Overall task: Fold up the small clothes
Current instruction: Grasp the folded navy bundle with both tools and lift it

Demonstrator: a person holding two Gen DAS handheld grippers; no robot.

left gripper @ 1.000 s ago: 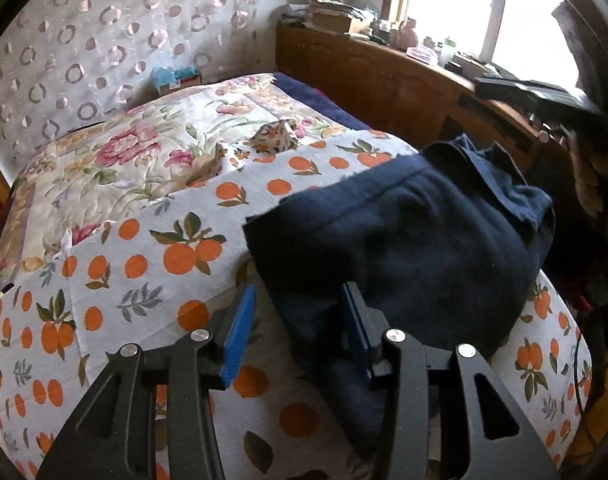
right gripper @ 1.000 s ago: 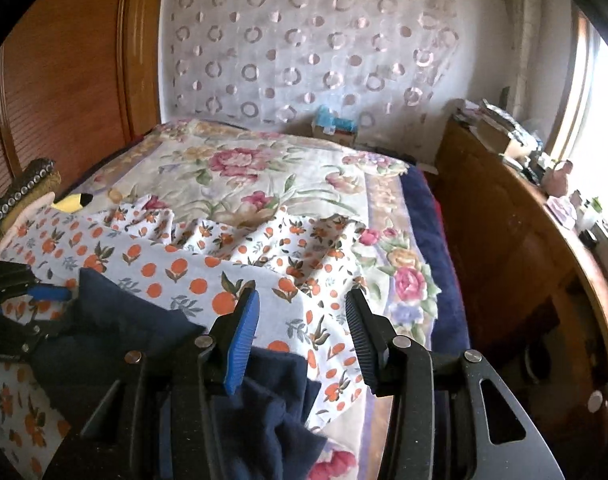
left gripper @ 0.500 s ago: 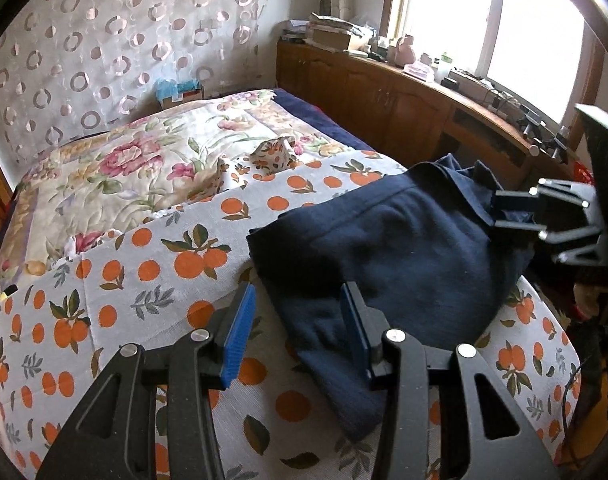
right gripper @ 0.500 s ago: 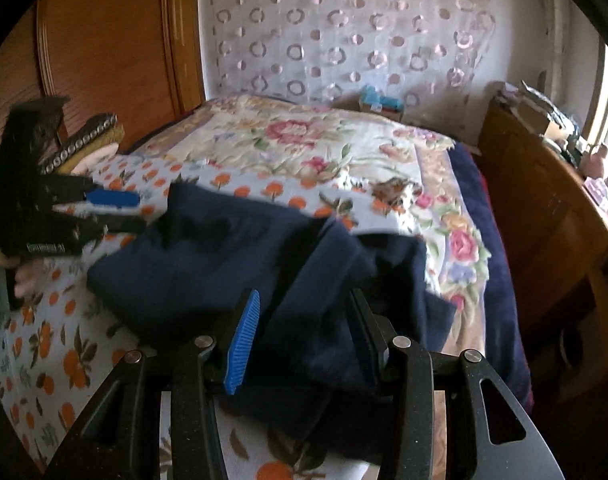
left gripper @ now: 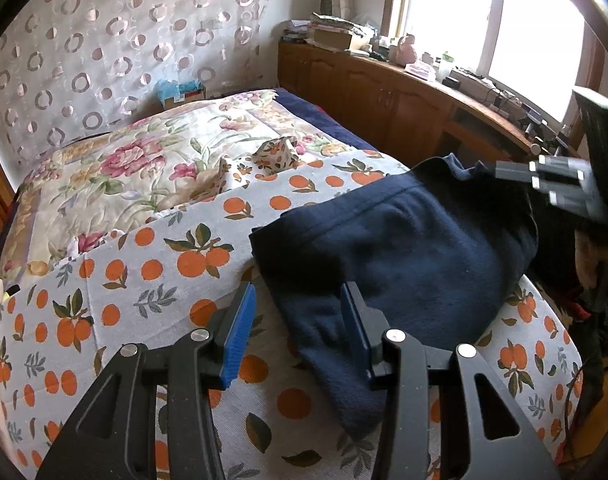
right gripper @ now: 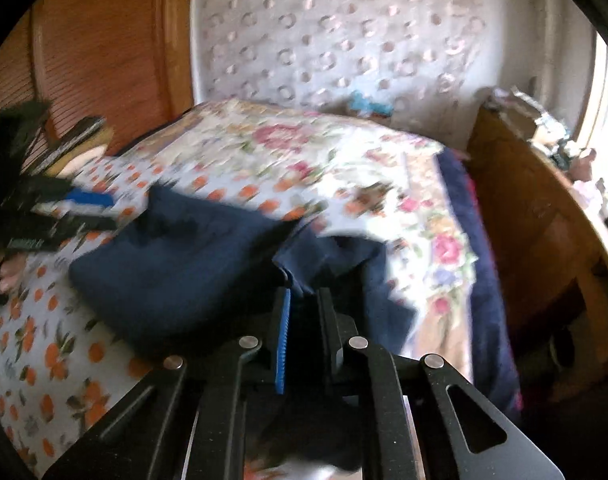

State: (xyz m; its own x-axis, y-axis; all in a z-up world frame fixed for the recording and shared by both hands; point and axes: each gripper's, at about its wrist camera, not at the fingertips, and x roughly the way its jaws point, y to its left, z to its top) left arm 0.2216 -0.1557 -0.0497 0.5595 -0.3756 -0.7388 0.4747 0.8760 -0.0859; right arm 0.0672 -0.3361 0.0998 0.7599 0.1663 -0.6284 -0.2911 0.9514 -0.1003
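The dark navy garment (left gripper: 404,256) lay bunched on the orange-print sheet (left gripper: 144,268) that covered the near end of the bed, with the floral quilt (left gripper: 144,168) beyond it toward the curtained wall. The right gripper (right gripper: 304,300) had just been closing, and its jaws were clamped on a fold at the garment's edge farthest from the left gripper (left gripper: 300,312). The left gripper's jaws stood apart, pressing nothing, with the garment's opposite edge lying between them on the sheet.
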